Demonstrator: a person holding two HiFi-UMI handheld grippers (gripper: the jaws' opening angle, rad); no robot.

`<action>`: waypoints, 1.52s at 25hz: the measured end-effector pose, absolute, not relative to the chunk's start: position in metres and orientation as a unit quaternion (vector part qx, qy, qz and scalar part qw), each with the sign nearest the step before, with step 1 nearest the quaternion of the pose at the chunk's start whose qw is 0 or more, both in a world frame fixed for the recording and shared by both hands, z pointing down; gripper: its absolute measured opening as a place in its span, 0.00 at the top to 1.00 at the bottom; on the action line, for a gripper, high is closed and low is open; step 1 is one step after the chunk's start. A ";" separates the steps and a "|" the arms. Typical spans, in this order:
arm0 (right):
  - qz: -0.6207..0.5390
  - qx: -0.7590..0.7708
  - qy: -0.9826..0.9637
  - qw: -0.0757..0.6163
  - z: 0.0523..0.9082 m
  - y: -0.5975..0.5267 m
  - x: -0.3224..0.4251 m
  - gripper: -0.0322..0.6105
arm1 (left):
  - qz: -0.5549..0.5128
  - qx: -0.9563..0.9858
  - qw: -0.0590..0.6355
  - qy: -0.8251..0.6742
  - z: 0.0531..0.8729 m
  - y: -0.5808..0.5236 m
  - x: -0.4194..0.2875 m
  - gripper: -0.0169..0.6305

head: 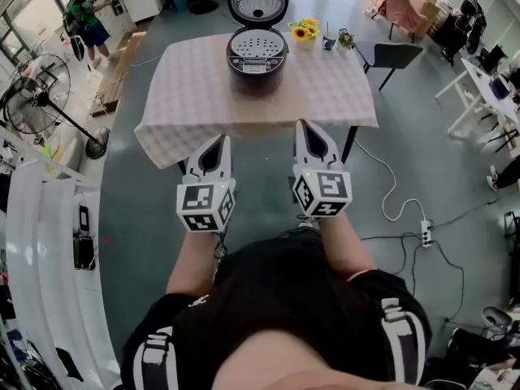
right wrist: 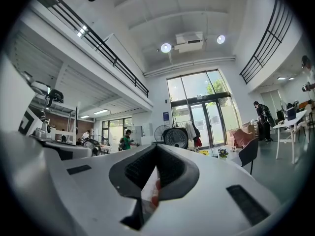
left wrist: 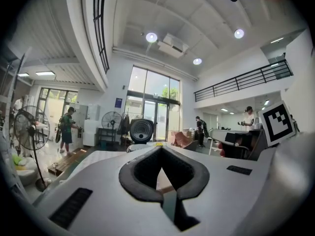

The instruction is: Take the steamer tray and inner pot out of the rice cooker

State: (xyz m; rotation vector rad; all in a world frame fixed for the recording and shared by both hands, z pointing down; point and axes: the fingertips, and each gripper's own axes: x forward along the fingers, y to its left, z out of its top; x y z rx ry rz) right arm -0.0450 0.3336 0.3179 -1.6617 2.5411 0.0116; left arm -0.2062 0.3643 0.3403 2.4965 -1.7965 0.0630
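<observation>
A dark rice cooker [head: 257,53] stands on the far middle of a checked table [head: 195,96], its lid [head: 257,2] raised. A perforated steamer tray [head: 257,45] sits in its mouth; the inner pot under it is hidden. My left gripper [head: 218,143] and right gripper [head: 309,133] are side by side in front of the table's near edge, both shut and empty, pointing level at the table, well short of the cooker. In the left gripper view the cooker's lid [left wrist: 141,130] shows beyond the shut jaws; the same lid [right wrist: 175,137] shows in the right gripper view.
A small pot of yellow flowers [head: 305,32] and another small plant [head: 346,38] sit on the table's far right. A dark chair [head: 396,55] stands right of the table, a floor fan [head: 36,84] to the left. Cables and a power strip [head: 422,234] lie on the floor right.
</observation>
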 end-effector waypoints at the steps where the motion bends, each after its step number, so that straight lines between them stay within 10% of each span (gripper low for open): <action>1: 0.004 -0.546 0.836 0.052 0.318 0.332 -0.049 0.95 | 0.020 0.810 0.033 -0.585 0.340 0.363 -0.210 0.97; 38: -0.030 -0.493 0.869 0.033 0.333 -0.034 0.041 0.95 | 0.044 0.751 0.051 -0.656 0.347 0.027 -0.134 0.97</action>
